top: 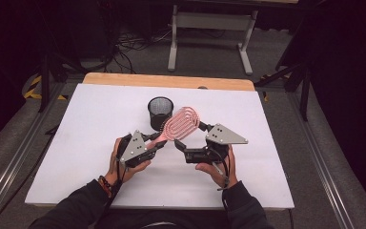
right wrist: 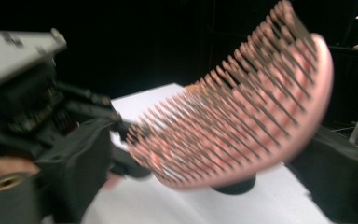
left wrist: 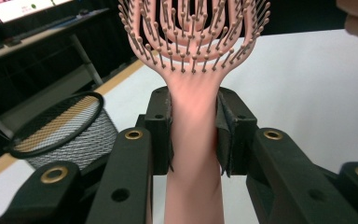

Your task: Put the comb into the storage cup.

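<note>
A pink vented hairbrush [top: 180, 125] is held above the white table, its head up and to the right, beside the black mesh cup [top: 160, 112]. My left gripper [top: 158, 141] is shut on the brush's handle [left wrist: 193, 140]; in the left gripper view the bristled head [left wrist: 193, 32] rises just past the jaws. My right gripper [top: 190, 136] stands open around the brush head [right wrist: 242, 107], one jaw on each side and neither visibly pressing on it. The mesh cup [left wrist: 60, 135] stands upright to the left of the left gripper.
A white board [top: 100, 119] covers the wooden table top [top: 167, 80]. Beyond the far edge a grey metal frame [top: 209, 28] stands on the floor, with cables beside it. Metal rails [top: 14, 157] run along both sides of the table.
</note>
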`<action>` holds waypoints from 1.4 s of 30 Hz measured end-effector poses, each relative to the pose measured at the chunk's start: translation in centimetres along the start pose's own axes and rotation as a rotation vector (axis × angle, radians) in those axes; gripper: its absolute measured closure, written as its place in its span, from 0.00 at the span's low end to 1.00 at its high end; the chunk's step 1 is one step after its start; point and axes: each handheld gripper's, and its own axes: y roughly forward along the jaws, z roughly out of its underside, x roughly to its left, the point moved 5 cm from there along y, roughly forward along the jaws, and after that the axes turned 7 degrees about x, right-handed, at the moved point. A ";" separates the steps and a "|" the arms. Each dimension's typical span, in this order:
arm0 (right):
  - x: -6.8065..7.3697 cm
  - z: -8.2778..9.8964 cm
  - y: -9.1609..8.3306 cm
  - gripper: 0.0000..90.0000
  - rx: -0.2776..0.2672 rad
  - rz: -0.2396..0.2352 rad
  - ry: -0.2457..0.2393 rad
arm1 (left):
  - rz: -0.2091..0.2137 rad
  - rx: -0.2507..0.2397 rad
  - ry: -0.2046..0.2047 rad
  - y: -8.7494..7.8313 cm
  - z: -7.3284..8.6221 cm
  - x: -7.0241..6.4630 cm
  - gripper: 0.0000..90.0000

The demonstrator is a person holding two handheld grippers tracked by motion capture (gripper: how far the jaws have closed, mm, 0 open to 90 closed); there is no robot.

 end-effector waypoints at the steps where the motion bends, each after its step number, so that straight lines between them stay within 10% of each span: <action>1: 0.1 -0.1 0.0 0.13 0.003 0.004 -0.002 | 0.000 0.000 0.000 0.0 0.0 0.0 0.77; 7: -0.4 -0.2 -0.3 0.20 -0.029 0.029 0.060 | -0.016 -0.014 -0.017 1.1 0.0 -1.1 0.77; 15: 0.4 0.3 0.1 0.57 -0.060 0.060 0.106 | -0.043 0.015 0.022 1.6 0.1 -1.9 0.77; 42: 1.4 -0.4 0.2 0.70 -0.085 0.015 0.057 | -0.062 0.008 0.026 2.3 -0.1 -2.3 0.77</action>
